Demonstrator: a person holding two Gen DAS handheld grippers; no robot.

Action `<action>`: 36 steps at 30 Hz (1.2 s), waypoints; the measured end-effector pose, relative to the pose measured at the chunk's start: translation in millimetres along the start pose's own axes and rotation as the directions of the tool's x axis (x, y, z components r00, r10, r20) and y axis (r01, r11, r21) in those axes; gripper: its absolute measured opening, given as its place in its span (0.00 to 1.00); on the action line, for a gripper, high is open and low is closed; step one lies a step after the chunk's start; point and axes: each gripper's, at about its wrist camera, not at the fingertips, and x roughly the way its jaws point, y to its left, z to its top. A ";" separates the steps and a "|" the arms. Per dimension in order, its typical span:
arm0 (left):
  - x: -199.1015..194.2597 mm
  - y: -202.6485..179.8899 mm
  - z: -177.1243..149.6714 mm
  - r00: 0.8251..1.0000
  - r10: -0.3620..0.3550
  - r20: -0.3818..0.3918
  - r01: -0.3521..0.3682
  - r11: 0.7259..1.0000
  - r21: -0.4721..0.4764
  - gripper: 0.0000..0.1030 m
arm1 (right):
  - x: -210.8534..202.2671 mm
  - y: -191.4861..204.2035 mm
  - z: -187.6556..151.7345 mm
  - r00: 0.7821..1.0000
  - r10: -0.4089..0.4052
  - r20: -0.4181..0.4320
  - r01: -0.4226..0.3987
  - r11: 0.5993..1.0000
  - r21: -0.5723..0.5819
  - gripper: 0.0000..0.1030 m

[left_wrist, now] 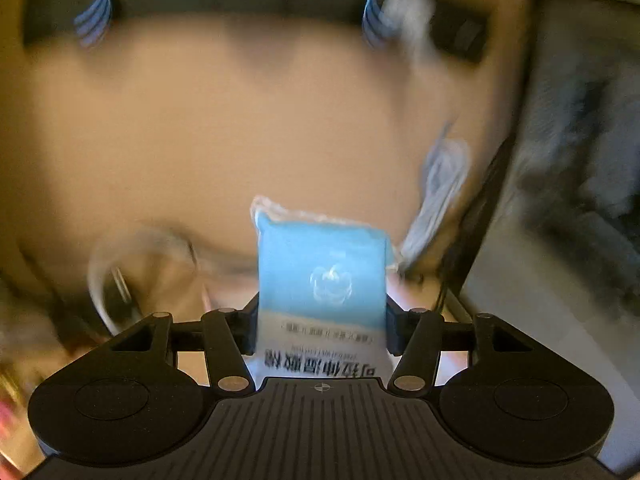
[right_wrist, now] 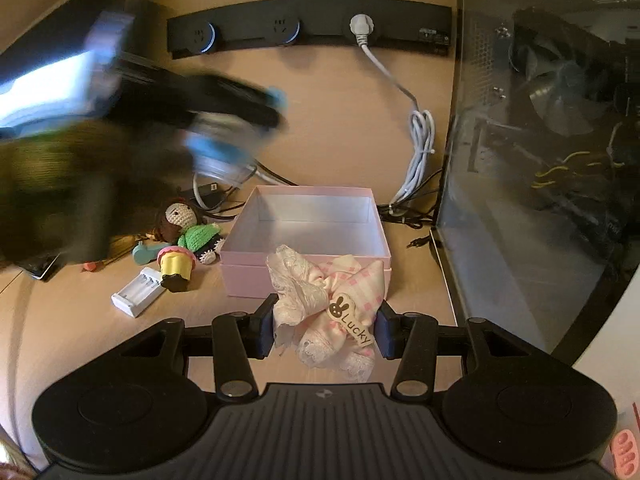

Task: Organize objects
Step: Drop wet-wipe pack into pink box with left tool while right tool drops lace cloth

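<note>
Right gripper [right_wrist: 324,326]: clamped on pink lace-trimmed fabric bow [right_wrist: 328,304], just short of open pink cardboard box [right_wrist: 244,224]
Left gripper [left_wrist: 322,326]: clamped on blue plastic packet [left_wrist: 322,268], farther from box

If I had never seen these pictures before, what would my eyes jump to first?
Probably the pink checked bow with its little "Lucky" bunny tag, squeezed in the right gripper just in front of the open pink box. Next, the bright blue packet pinched in the left gripper, held above the tan table. Left of the box lies a knitted doll in green.
</note>
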 end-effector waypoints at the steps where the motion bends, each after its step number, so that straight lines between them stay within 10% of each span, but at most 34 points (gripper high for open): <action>1: 10.9 2.5 -2.9 1.000 0.000 -0.017 -0.001 0.997 -0.071 0.58 | 0.4 -2.1 -2.7 1.000 -0.002 -0.006 0.002 1.000 -0.005 0.45; 6: 20.2 9.7 -21.6 0.995 0.103 0.002 -0.100 0.975 -0.200 0.55 | 1.7 -13.6 -13.2 0.999 0.035 -0.013 -0.035 0.999 -0.009 0.45; 12: -36.1 34.2 -35.0 0.999 0.045 0.013 -0.041 0.982 -0.186 0.55 | 27.6 -21.0 -0.8 0.995 0.096 -0.034 -0.096 0.995 -0.015 0.45; 21: -130.0 64.4 -111.8 0.994 0.099 -0.052 -0.106 0.982 -0.157 0.55 | 120.1 -1.9 91.5 0.992 0.121 0.030 -0.122 0.992 0.033 0.46; 25: -147.8 87.9 -135.7 0.973 0.196 -0.118 -0.210 0.971 -0.116 0.55 | 177.7 6.4 107.1 0.989 0.126 -0.077 -0.120 0.990 0.078 0.85; 36: -144.8 156.8 -99.4 0.987 0.088 -0.132 -0.127 0.936 -0.328 0.55 | 150.8 31.6 78.1 0.997 0.077 -0.032 -0.070 0.980 0.186 0.85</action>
